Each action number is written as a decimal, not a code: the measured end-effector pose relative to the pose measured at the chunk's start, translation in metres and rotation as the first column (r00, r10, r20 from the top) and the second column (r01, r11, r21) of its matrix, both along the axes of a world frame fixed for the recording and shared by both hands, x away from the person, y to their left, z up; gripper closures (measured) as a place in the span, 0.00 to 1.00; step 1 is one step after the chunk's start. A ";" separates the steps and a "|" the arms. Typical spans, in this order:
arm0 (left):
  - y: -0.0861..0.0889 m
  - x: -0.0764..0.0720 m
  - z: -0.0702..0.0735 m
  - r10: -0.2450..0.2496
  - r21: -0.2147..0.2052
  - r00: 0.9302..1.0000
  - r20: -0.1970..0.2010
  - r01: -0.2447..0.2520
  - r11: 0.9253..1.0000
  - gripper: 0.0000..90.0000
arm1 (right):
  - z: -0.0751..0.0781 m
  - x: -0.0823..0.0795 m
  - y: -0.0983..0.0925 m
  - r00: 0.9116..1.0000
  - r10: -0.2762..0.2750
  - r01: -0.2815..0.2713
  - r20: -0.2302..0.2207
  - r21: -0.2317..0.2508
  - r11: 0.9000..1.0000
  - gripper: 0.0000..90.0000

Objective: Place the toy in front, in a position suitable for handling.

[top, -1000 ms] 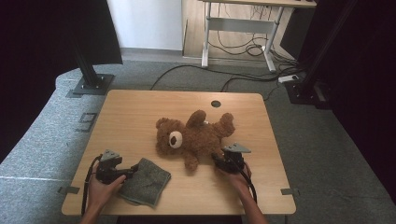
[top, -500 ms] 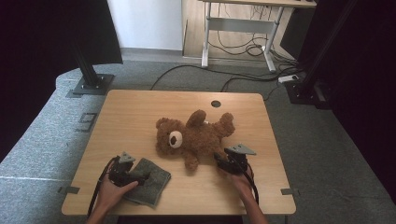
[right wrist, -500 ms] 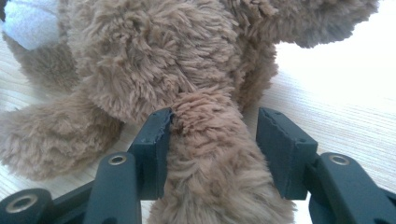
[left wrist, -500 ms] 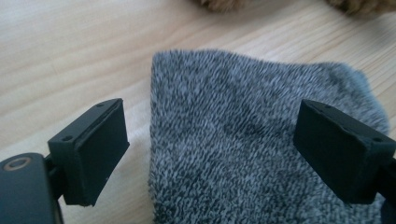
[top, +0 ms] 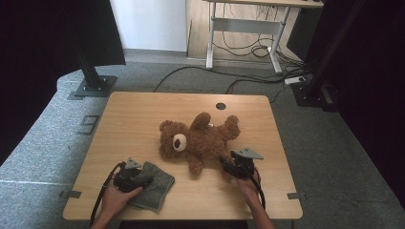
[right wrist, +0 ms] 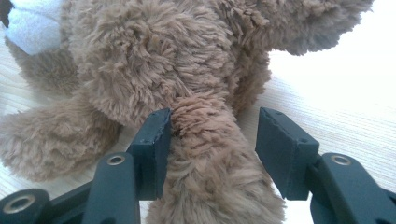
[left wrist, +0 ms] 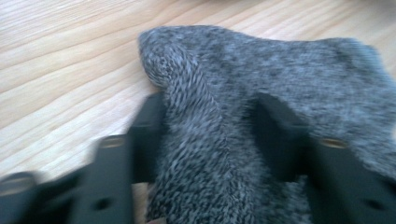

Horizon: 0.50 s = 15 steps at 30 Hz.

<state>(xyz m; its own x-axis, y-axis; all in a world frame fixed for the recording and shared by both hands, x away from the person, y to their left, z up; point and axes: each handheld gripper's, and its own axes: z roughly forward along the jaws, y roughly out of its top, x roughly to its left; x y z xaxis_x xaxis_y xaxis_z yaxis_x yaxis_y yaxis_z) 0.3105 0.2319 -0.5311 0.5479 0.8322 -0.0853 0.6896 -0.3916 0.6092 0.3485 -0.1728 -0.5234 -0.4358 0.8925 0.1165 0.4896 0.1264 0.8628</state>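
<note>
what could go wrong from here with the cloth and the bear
The left gripper has just been closing on a raised fold of the grey cloth; it may pinch only the top layer, so the cloth could slip out or unfold when lifted. The right gripper straddles a limb of the teddy bear with a gap at one jaw; the soft plush might slide free, or the bear could be dragged across the table.

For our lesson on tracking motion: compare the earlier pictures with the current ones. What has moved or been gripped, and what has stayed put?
The left gripper slid rightward over the grey cloth; its jaws have just been closing, and a fold of cloth now bunches between them. The right gripper stays at the teddy bear, one plush limb between its jaws, one pad touching, a gap on the other side. Bear and table are unchanged.
</note>
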 end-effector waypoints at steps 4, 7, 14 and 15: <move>0.003 0.000 0.001 -0.046 -0.042 0.999 -0.015 0.045 0.998 0.78 | 0.000 0.000 0.001 1.000 0.001 -0.001 0.005 -0.005 1.000 0.51; 0.009 0.001 0.004 -0.063 -0.090 0.998 -0.018 0.061 0.994 0.84 | 0.001 -0.001 0.001 1.000 -0.001 0.001 0.010 -0.004 1.000 0.51; 0.024 0.000 0.018 -0.073 -0.248 0.997 0.024 0.076 0.966 0.86 | 0.003 -0.002 -0.003 1.000 -0.014 0.014 0.022 0.003 1.000 0.51; 0.027 -0.001 0.021 -0.066 -0.263 0.997 0.042 0.075 0.962 0.86 | 0.003 -0.003 -0.005 1.000 -0.018 0.018 0.024 0.005 1.000 0.51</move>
<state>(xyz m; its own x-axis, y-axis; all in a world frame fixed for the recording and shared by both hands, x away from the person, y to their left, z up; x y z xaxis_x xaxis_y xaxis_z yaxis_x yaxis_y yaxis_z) 0.3093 0.2592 -0.5100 0.6104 0.7417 -0.2780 0.6441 -0.2605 0.7192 0.3457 -0.1778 -0.5200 -0.4223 0.8997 0.1106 0.4706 0.1133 0.8750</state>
